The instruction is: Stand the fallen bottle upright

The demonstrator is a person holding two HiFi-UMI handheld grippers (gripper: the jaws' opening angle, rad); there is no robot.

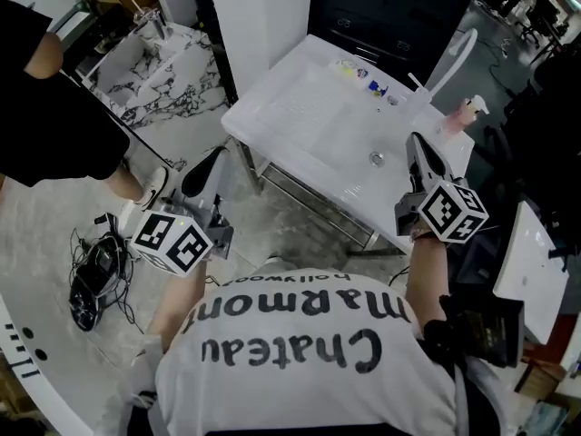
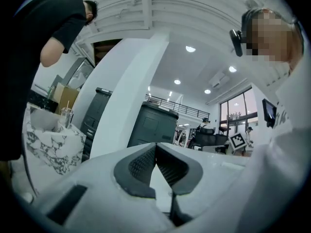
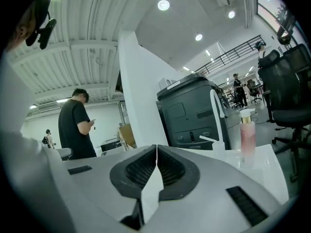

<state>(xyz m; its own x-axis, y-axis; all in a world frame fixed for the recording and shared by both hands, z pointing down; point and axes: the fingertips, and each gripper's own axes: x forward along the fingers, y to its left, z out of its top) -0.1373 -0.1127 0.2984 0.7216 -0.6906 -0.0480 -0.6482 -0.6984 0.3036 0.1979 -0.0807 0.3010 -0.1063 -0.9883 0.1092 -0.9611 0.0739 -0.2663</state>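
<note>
Right claw [image 3: 156,150] shut, pink bottle [image 3: 247,139] standing upright

Open-plan office floor with a bathroom mock-up set up in it

A big grey copier [image 3: 192,113], swivel chairs [image 3: 291,91], recessed ceiling lights [image 3: 164,5], a railed mezzanine [image 2: 170,103] and tall windows [image 2: 238,108] say office. A white washbasin [image 1: 300,107] (standing on a bare metal frame) with faucet [image 1: 451,57] and pink pump bottle [image 3: 247,137], a marble-look counter [image 1: 159,71] and loose cables [image 1: 95,275] on the floor say test set.
</note>
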